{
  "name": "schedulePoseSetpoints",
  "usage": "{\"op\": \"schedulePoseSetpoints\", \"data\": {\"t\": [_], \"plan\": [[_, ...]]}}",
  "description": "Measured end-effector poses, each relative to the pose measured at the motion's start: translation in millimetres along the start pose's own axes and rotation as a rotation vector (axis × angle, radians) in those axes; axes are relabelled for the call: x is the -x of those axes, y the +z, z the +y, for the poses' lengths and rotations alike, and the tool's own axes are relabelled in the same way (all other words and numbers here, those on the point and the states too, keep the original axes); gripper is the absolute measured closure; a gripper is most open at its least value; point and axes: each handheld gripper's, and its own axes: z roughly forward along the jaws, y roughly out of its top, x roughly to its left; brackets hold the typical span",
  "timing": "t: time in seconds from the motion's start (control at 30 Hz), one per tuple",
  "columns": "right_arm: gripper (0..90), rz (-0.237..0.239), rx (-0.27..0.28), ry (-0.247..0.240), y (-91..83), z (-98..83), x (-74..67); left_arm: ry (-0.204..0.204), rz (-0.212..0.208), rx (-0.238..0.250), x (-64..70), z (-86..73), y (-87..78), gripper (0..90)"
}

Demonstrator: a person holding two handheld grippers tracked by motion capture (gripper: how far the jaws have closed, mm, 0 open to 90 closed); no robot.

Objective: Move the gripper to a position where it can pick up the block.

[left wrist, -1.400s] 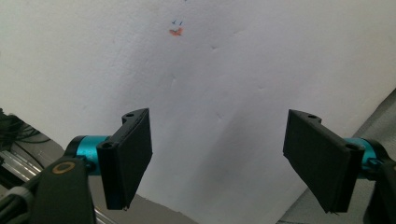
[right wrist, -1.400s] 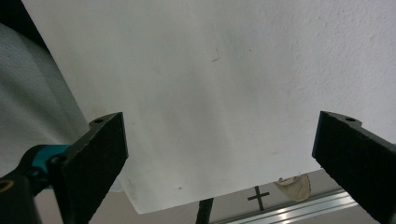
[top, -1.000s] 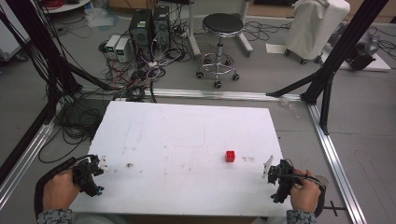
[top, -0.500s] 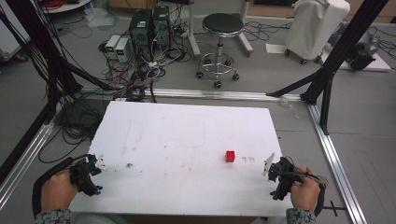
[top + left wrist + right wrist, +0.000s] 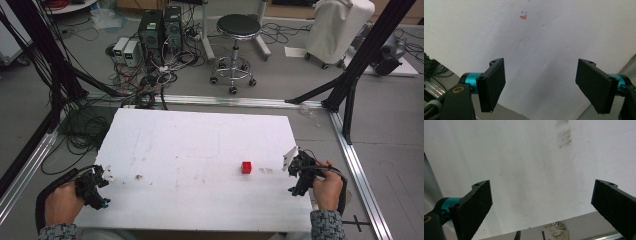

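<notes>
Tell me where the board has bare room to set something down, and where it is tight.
Nearly all of the white board is bare: the whole far half and the middle, from the left hand-held gripper across to the red cube. Tightest is the strip between the cube and the right hand-held gripper. Both grippers sit open at the near corners.

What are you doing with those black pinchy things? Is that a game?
A person sits at a white table and holds a two-jaw gripper in each hand. The left gripper is at the table's left edge and the right gripper at its right edge. Both have their jaws wide open with nothing between them. A small red block sits alone on the table, nearer the right gripper, and nothing is touching it.
</notes>
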Motion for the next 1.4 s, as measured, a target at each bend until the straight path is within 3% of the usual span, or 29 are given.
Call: {"op": "schedulePoseSetpoints", "data": {"t": [0.3, 0.37, 0.63, 1.07, 1.4], "plan": [[2.6, -0.028, 0.003, -0.082, -26.5, 35.0, 28.4, 0.0, 0.004, 0.002, -1.4, -0.6, 0.8, 24.2], [2.6, -0.048, -0.01, -0.108, -29.0, 44.6, 32.1, 0.001, 0.0, 0.005, -2.3, -0.8, 1.4, 24.2], [2.6, -0.029, -0.027, -0.192, -29.8, 82.6, 45.6, 0.004, 0.004, 0.008, -2.0, 0.6, 1.7, 24.2], [2.6, 0.032, -0.059, -0.282, 4.3, 129.3, 51.2, 0.003, -0.001, 0.012, -3.7, -0.3, 1.7, 24.2], [2.6, 0.089, -0.083, -0.269, 39.6, 139.3, 49.9, 0.001, -0.002, 0.015, -3.8, -0.4, 1.7, 24.1]]}}
